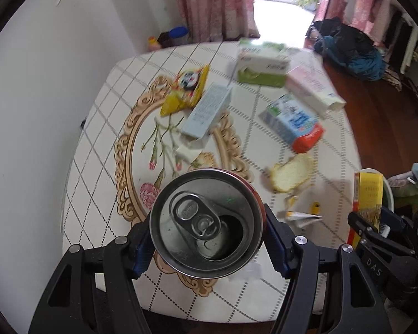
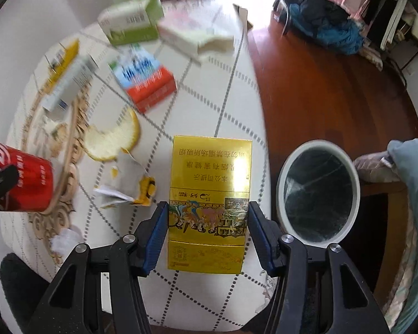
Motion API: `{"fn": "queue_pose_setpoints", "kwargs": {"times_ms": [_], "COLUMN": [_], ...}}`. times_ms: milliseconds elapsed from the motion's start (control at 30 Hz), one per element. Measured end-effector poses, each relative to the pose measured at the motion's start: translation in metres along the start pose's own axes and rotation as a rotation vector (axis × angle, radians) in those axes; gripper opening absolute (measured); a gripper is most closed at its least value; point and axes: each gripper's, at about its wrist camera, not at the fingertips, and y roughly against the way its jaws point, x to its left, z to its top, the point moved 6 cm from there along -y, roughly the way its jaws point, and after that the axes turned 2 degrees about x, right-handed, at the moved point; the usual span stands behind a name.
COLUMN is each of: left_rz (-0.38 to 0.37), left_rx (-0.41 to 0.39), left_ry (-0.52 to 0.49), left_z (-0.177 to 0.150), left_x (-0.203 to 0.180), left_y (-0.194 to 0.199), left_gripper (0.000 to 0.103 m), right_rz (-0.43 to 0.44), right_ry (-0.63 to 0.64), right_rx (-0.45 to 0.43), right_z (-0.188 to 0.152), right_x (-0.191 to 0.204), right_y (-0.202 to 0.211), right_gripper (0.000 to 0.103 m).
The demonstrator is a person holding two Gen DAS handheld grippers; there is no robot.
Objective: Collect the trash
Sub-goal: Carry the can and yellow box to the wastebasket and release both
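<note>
Two tongs, both loaded. Left tongs [image 1: 207,239] pinching an opened red soda can [image 1: 206,224], upright, above the near end of the worktop [image 1: 103,128]. Right tongs [image 2: 208,233] clamped on a yellow cigarette pack [image 2: 209,194], just left of a white bin [image 2: 317,192] beside the worktop. Cartons, wrappers and peel scattered beyond.

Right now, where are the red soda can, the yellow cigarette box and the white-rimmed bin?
Red soda can [image 1: 206,222]: left wrist view, silver top.
Yellow cigarette box [image 2: 210,183]: right wrist view, front face.
White-rimmed bin [image 2: 281,175]: right wrist view, left rim.
</note>
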Motion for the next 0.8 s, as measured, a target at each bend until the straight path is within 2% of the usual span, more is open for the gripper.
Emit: {"fn": "queue_pose_setpoints", "kwargs": {"times_ms": [100,200,333,433,600,667,800], "left_rz": [-0.038,-0.102,-0.216,-0.294,-0.405,-0.455,-0.504], "left_rx": [-0.033,-0.059,-0.076,-0.064,0.001,0.065,0.19], "left_ry": [-0.025,-0.058,-0.127,-0.185,-0.272,-0.308,-0.339], "left_z": [0.006,0.014,0.026,0.032,0.038,0.036,0.028], "left_x": [-0.016,-0.044,-0.103,-0.154,-0.242,-0.278,-0.326], "left_y": [0.022,0.043,0.065,0.067,0.038,0.014,-0.033], "left_gripper": [0.065,0.065,0.065,0.065,0.065,0.065,0.065], "right_rz": [0.019,0.041,0.037,0.021,-0.015,-0.035,-0.046], "right_ry": [-0.028,-0.082,-0.181,-0.239,-0.322,-0.343,-0.386], "right_rx": [-0.051,-0.085,-0.121,-0.12,-0.08,-0.06,0.019], "right_z": [0.003,0.004,-0.002,-0.011,-0.026,-0.03,-0.042], "right_x": [-0.013,-0.044,-0.113,-0.165,-0.243,-0.263,-0.299], "right_y": [0.024,0.046,0.072,0.081,0.059,0.044,-0.003], "right_gripper": [0.058,0.058,0.058,0.058,0.058,0.058,0.058]}}
